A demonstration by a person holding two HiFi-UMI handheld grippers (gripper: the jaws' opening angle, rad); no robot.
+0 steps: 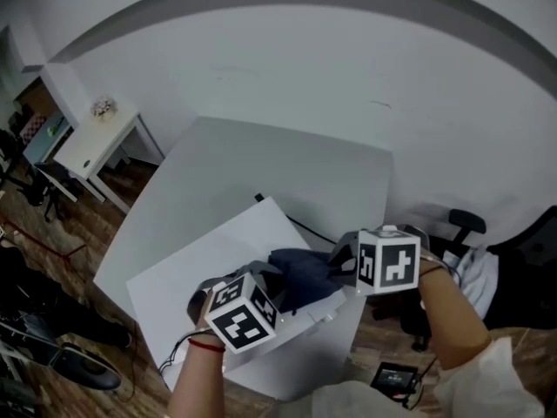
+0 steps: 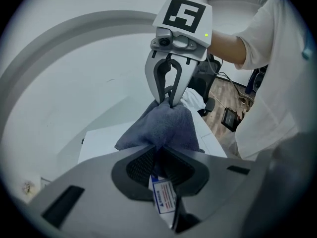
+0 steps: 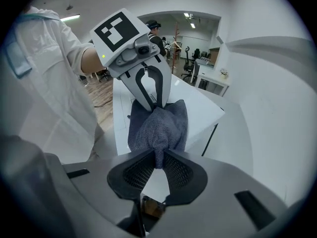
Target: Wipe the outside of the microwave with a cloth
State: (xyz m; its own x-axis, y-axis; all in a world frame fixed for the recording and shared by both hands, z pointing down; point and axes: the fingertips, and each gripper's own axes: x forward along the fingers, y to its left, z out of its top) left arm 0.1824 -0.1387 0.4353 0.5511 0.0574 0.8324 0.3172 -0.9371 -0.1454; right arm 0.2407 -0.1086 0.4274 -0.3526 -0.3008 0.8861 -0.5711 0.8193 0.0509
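A dark blue-grey cloth [image 1: 300, 277] hangs stretched between my two grippers, just above the flat white top of the microwave [image 1: 209, 255]. My left gripper [image 1: 261, 275] is shut on the cloth's near-left end; in the left gripper view the cloth [image 2: 163, 125] bunches between its pads [image 2: 141, 165]. My right gripper [image 1: 341, 264] is shut on the other end; in the right gripper view the cloth [image 3: 158, 125] is pinched between its pads [image 3: 178, 170]. Each gripper view shows the opposite gripper, the right gripper [image 2: 171, 102] and the left gripper [image 3: 156, 105], clamped on the far end.
The microwave stands on a grey table [image 1: 261, 159] against a white wall, with a black cord [image 1: 305, 225] behind it. A small white desk [image 1: 96, 142] is at left, an office chair [image 1: 461, 225] at right, and a dark device [image 1: 396, 377] lies on the wooden floor.
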